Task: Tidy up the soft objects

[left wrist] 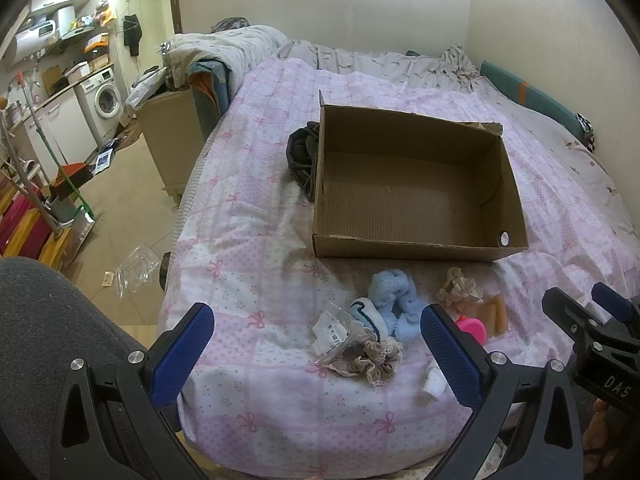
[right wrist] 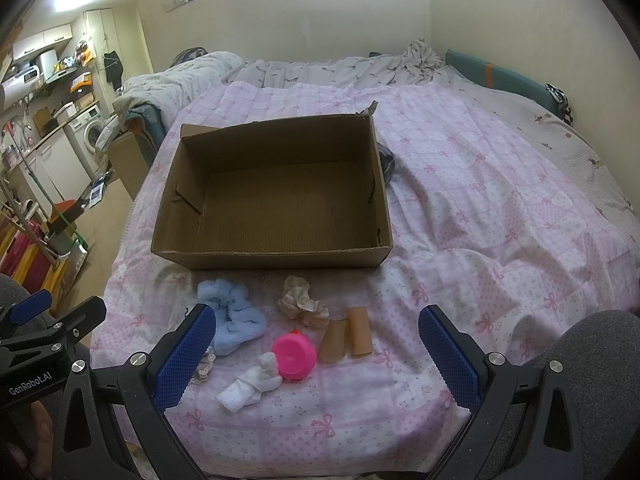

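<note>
Bedroom w/ pink quilt (right wrist: 460, 200); cardboard box (right wrist: 276, 256) is sitting at 12 o'clock, nothing inside. Soft items are lying btwn box & grippers. Left gripper (left wrist: 316, 348) is hanging wide open, holding nothing, lace scrunchie (left wrist: 368, 360) right btwn fingers. Right gripper (right wrist: 316, 348) also wide open, holding nothing, nearer white cloth (right wrist: 250, 384) at 11 o'clock.

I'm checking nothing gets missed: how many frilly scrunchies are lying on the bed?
2. The cream scrunchie lies just in front of the cardboard box; the brown lace-edged scrunchie lies nearer the bed's edge, beside a plastic packet. Others may be hidden.
</note>
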The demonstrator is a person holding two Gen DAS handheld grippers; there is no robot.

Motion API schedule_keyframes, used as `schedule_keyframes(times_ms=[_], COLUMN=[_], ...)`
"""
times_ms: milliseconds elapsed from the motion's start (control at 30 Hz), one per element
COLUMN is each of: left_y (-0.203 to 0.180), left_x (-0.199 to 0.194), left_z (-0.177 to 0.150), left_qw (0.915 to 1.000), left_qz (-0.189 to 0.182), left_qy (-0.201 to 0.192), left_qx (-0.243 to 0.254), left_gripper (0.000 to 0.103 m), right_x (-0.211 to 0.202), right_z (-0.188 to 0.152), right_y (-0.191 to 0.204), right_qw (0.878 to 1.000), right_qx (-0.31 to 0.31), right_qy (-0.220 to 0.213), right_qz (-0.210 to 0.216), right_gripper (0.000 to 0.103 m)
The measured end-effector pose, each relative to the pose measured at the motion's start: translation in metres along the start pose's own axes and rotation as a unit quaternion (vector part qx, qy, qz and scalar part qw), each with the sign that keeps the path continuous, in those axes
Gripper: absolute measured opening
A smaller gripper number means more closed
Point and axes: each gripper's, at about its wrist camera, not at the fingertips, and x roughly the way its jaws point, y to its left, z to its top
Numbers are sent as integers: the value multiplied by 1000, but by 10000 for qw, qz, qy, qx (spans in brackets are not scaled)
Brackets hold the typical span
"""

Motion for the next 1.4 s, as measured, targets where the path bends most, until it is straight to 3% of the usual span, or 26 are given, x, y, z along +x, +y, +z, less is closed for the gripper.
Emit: schedule_keyframes(times_ms=[1400], left_y=[3], left_x=[3], left_z=[-1], left_qw=[9999], left_qz=[29], left_qy=[96], left_qx=[-5], left_gripper=[103], right_x=[2], right_z=[0], right_y=[-2], right_qw=[10000], right_qx=[45], right_qy=[4], right_qz=[1], right_gripper=[103])
